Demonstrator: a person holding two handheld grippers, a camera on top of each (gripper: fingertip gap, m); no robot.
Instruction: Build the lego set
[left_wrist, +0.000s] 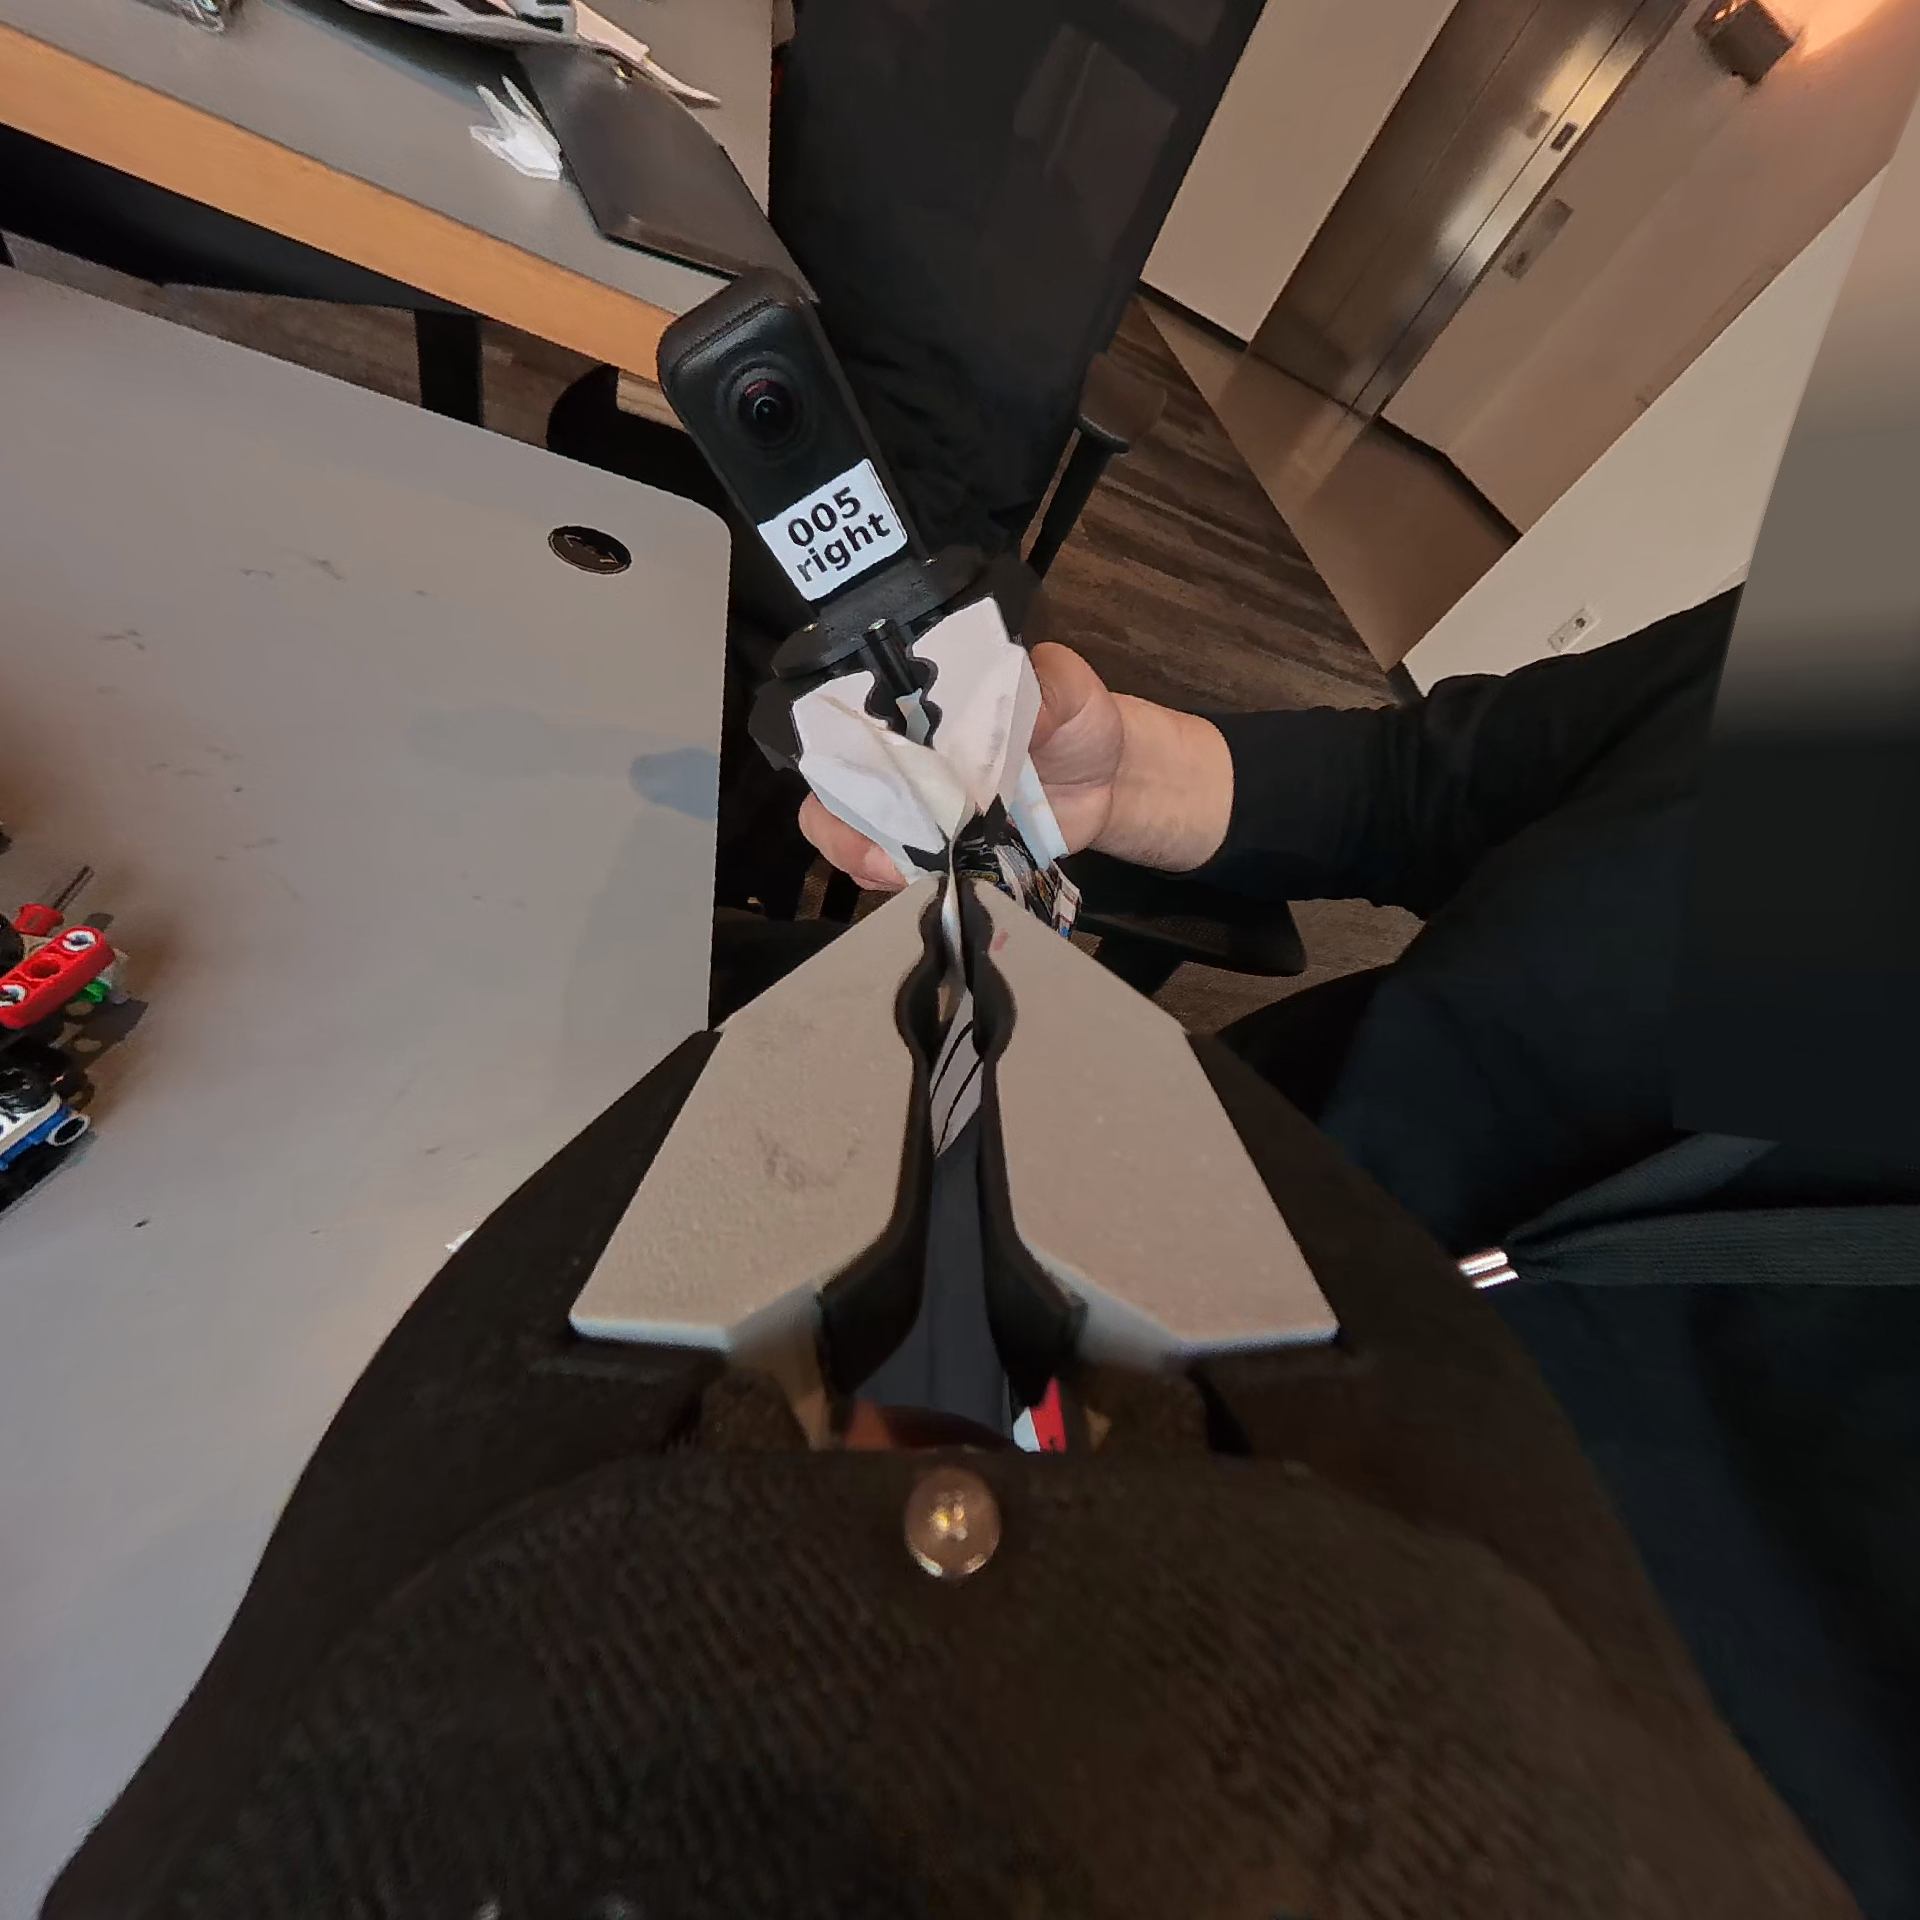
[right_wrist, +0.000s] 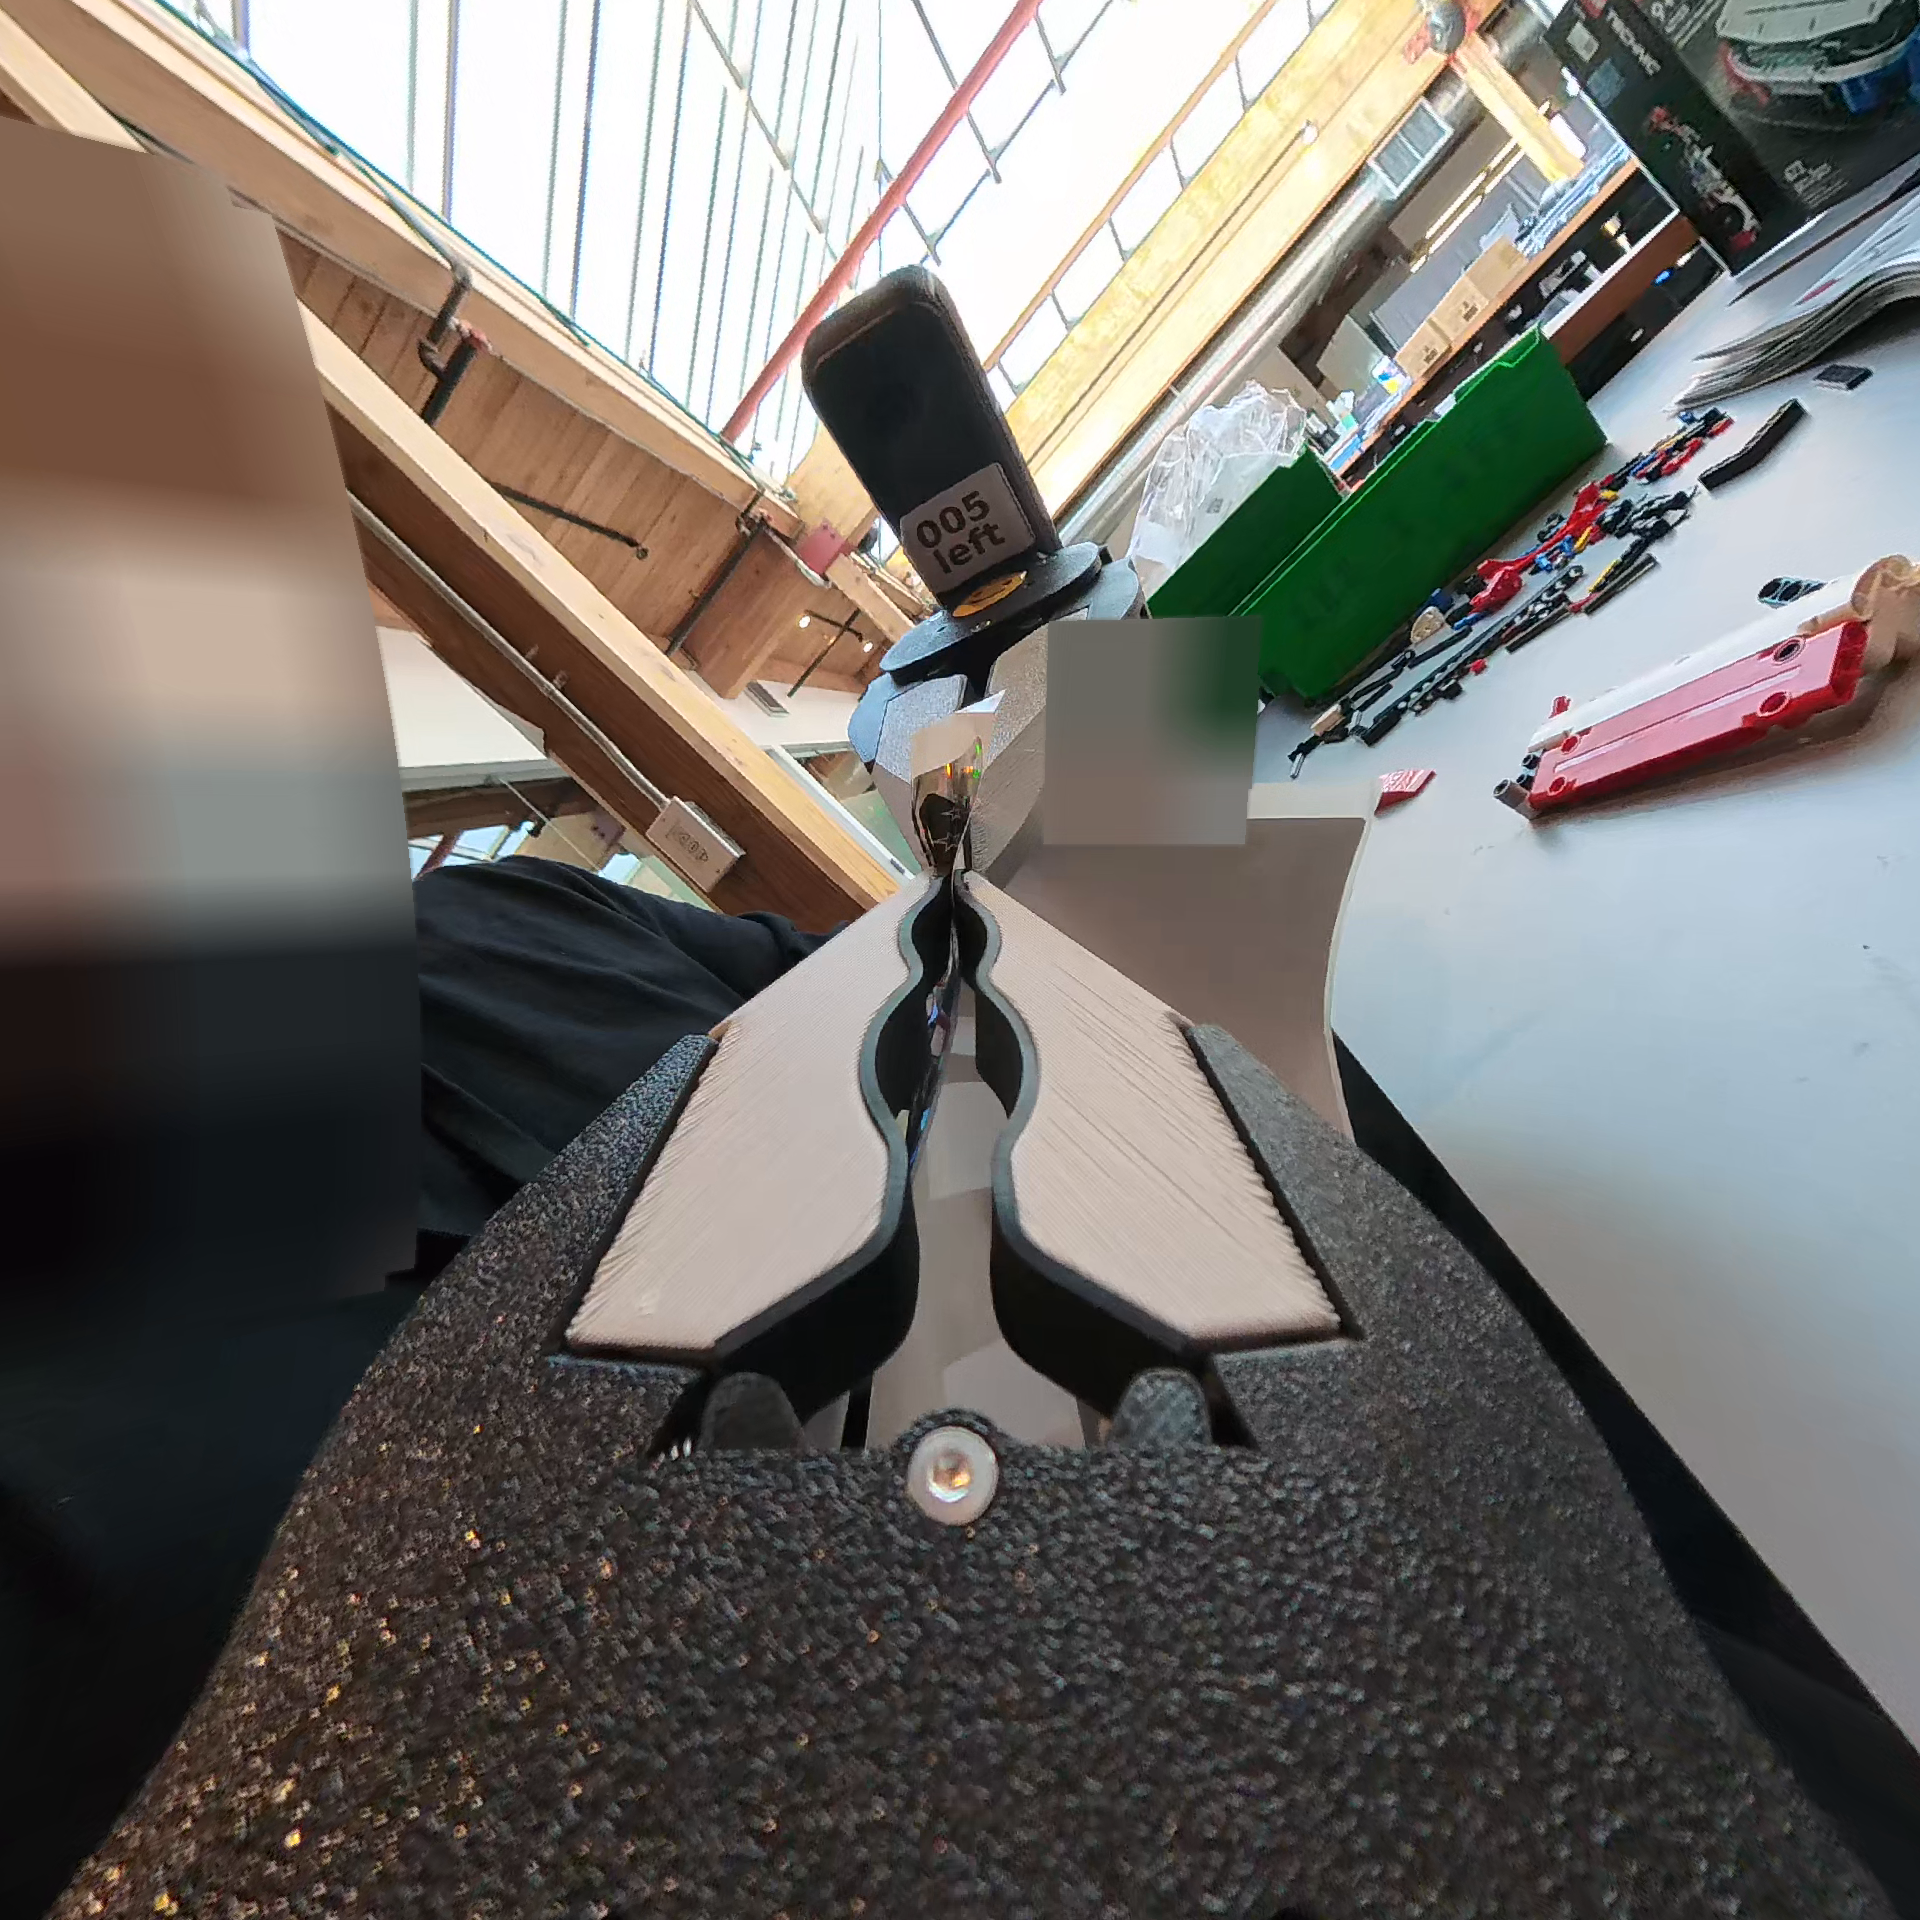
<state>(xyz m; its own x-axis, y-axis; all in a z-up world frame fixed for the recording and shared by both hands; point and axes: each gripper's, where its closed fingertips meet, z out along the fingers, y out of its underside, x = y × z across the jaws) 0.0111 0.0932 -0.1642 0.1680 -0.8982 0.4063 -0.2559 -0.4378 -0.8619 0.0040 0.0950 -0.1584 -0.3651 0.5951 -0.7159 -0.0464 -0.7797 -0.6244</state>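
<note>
**A:** so both grippers are off the edge of the grey worktop (left_wrist: 312, 727), tip to tip. The left gripper (left_wrist: 951, 904) has its pale, grainy fingers (left_wrist: 821, 1122) pinched shut on a thin glossy printed sheet (left_wrist: 956, 1081), sticker sheet maybe? The right gripper (right_wrist: 951, 883) is clamped on the same sheet from the other end.

**B:** yep, seen edge-on it's basically a sliver. Wavy black pads line the fingers (right_wrist: 1122, 1143). Lego's all on the worktop: a long red-and-white panel piece (right_wrist: 1704, 707), a scatter of black and red beams (right_wrist: 1507, 603), green bins (right_wrist: 1423, 530) behind, and the instruction booklet (right_wrist: 1818, 322).

**A:** hand (left_wrist: 1070, 748) in a black sleeve on the right one.
</note>
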